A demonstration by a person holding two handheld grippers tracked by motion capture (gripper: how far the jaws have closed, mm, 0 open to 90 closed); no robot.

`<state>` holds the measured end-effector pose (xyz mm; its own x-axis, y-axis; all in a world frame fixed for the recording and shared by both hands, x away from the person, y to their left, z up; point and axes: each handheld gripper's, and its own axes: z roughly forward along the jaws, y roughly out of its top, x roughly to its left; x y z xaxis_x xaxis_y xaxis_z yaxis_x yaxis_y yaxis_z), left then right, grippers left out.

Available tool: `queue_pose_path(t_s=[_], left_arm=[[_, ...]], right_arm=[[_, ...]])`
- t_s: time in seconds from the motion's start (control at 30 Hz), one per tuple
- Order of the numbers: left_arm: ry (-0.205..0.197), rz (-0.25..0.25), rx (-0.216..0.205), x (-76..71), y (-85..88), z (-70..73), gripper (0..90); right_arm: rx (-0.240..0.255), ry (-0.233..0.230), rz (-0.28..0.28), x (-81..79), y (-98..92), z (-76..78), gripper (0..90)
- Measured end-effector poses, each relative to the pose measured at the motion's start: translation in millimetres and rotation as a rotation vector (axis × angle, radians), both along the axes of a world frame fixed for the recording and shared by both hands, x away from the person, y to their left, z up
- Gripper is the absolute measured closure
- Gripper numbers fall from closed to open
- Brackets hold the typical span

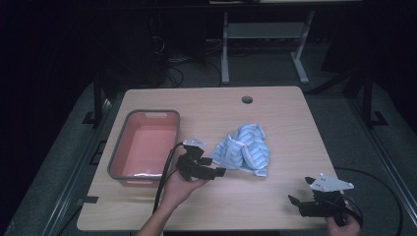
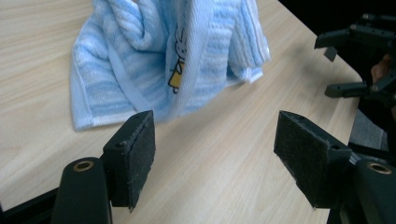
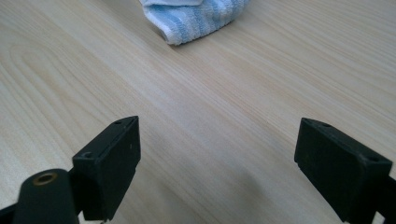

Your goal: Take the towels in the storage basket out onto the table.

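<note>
The towel lay crumpled just beyond my left gripper, jaws wide and empty (right gripper likewise, farther off), so closing in came next.

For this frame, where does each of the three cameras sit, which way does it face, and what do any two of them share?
High view: above the person's side, looking forward and down on the table, grey bin and blue towel; both hands, left gripper, right gripper.
Left gripper view: rides the left gripper, looking along its open jaws at the towel; right gripper farther off.
Right gripper view: rides the right gripper, jaws open over bare tabletop, towel edge ahead.
All three share the towel.
</note>
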<state>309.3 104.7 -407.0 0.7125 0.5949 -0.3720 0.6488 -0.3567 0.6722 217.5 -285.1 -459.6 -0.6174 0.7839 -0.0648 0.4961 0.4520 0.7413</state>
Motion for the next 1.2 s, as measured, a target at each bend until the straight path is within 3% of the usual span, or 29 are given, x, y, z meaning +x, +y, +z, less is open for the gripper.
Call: queue_pose_path(t_s=[0.63,1.2], left_arm=[[0.010,-0.035,0.002,-29.9,12.8,-13.5,28.4],[0.023,-0.024,-0.013,-53.8,33.5,-24.1,28.1]], right_arm=[[-0.001,0.008,-0.012,1.2,-0.9,-1.7,13.8],[-0.012,0.014,-0.015,0.1,-0.2,-2.8,13.8]])
